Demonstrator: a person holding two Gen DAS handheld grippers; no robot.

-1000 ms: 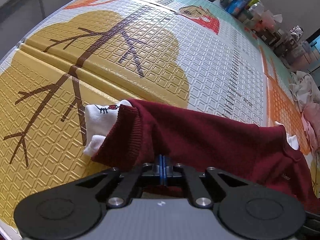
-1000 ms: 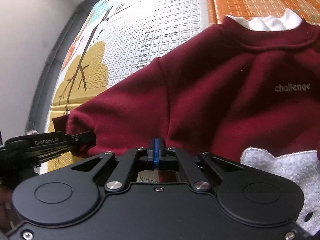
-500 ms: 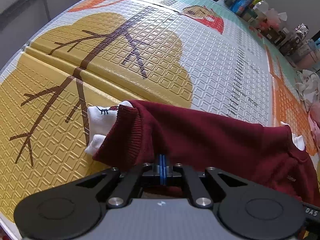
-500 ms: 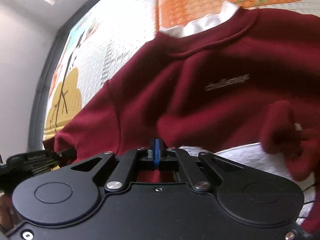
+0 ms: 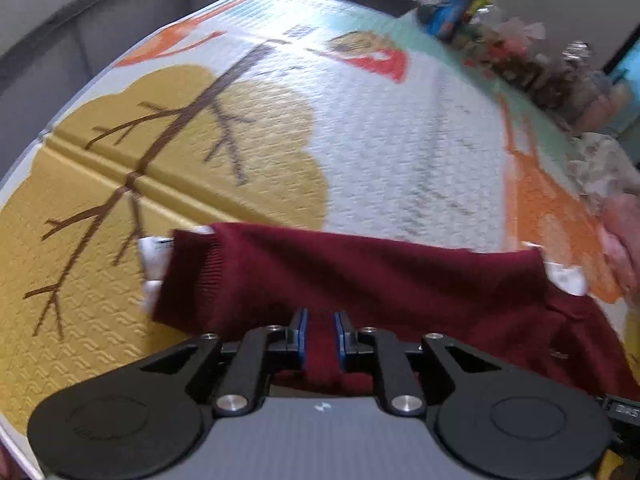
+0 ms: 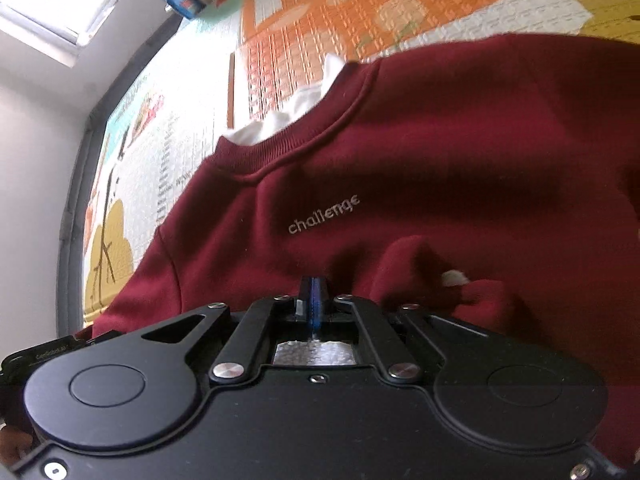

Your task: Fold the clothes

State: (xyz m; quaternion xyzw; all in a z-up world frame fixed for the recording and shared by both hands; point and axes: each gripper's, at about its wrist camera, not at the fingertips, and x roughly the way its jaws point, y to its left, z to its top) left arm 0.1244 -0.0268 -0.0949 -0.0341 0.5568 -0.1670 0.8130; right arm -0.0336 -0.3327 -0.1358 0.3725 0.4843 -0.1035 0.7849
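Maroon sweatshirt (image 6: 460,168) lies spread on the play mat (image 5: 380,152). Your left gripper (image 5: 320,334) has just been opening, sleeve fabric between its parted fingers; your right gripper (image 6: 314,300) has its fingers together on the fabric.

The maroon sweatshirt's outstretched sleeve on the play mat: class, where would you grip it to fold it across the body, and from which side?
Grip the ribbed cuff of the sleeve, coming from above at its outer end. It probably lies flat on the mat, fully extended, so pinching the end should carry the whole sleeve over the sweatshirt.
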